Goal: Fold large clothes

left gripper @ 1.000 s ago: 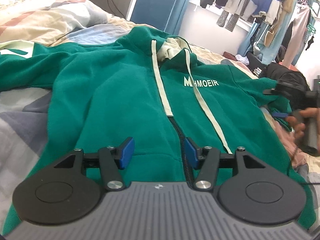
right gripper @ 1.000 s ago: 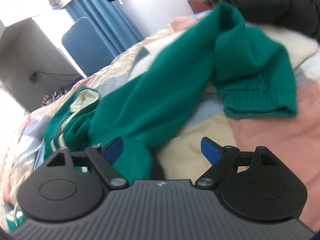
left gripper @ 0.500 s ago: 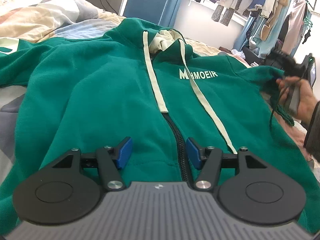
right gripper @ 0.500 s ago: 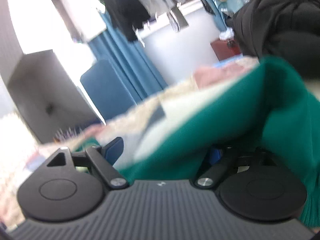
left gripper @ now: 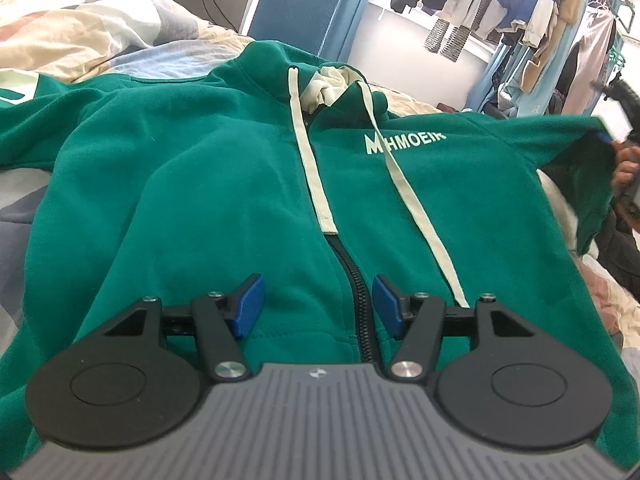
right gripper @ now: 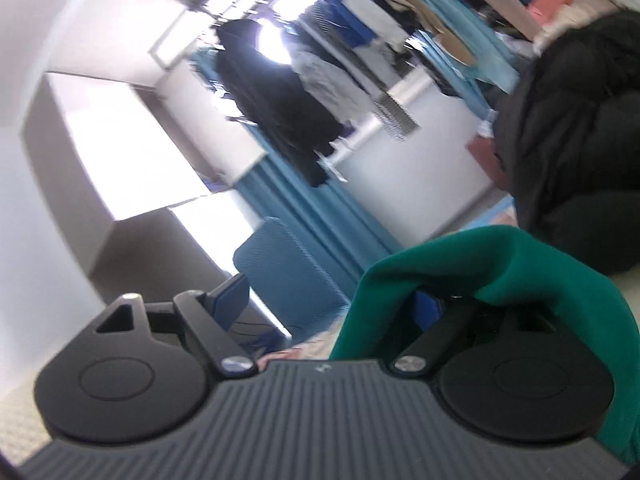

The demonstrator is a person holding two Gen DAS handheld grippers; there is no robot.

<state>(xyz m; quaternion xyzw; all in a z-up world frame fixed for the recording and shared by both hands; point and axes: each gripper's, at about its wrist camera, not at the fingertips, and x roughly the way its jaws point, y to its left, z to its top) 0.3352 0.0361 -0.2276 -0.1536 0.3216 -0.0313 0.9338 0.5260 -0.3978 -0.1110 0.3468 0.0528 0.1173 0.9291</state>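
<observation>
A green zip hoodie with cream drawstrings lies front-up on the bed. My left gripper hovers open just above its lower front, one finger on each side of the black zipper, gripping nothing. The hoodie's right sleeve is lifted off the bed at the far right. It hangs draped over one finger of my right gripper, whose jaws stand wide open and pinch nothing. In the right wrist view the sleeve covers most of that blue pad. A hand holds this gripper.
The bed has a patchwork quilt. A blue chair stands behind the hood. Several clothes hang on a rail at the back right. A black padded jacket lies beyond the raised sleeve.
My right gripper swung upward from the bed to level, carrying the sleeve up hooked over one finger. The left gripper moved slightly lower and closer to the hoodie, then stayed still.
</observation>
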